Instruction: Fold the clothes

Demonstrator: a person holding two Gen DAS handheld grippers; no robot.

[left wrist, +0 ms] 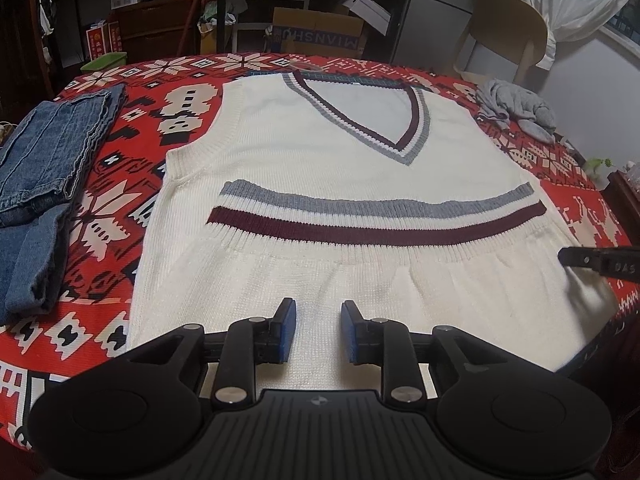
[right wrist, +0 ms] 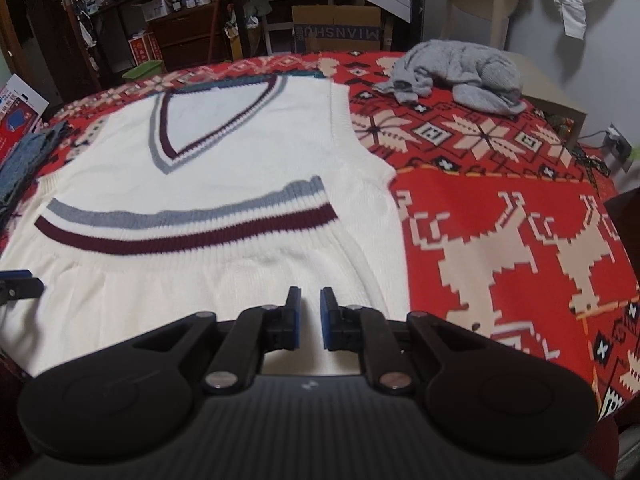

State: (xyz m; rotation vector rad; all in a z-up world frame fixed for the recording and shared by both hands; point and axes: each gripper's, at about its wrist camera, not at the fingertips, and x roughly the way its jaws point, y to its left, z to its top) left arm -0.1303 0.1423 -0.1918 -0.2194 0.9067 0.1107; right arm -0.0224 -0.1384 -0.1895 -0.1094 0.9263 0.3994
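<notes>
Over the folded cream vest (left wrist: 340,168), we held the left gripper (left wrist: 318,330) and right gripper (right wrist: 310,316) slightly spread, pinching nothing.

Cream, maroon and grey knit on a red patterned cloth

The cream knitted sleeveless vest (left wrist: 280,152) carries a grey band above a maroon band across its folded-up hem, and its V-neck is trimmed in maroon, white and grey stripes. The red woven cloth (right wrist: 500,184) on the counter shows beige snowflakes and reindeer with black and white accents. The folded blue denim jeans (left wrist: 44,168) have pale worn seams. The crumpled grey knit garment (right wrist: 460,72) is plain. The black fingers (left wrist: 286,328) bear blue pads.
</notes>
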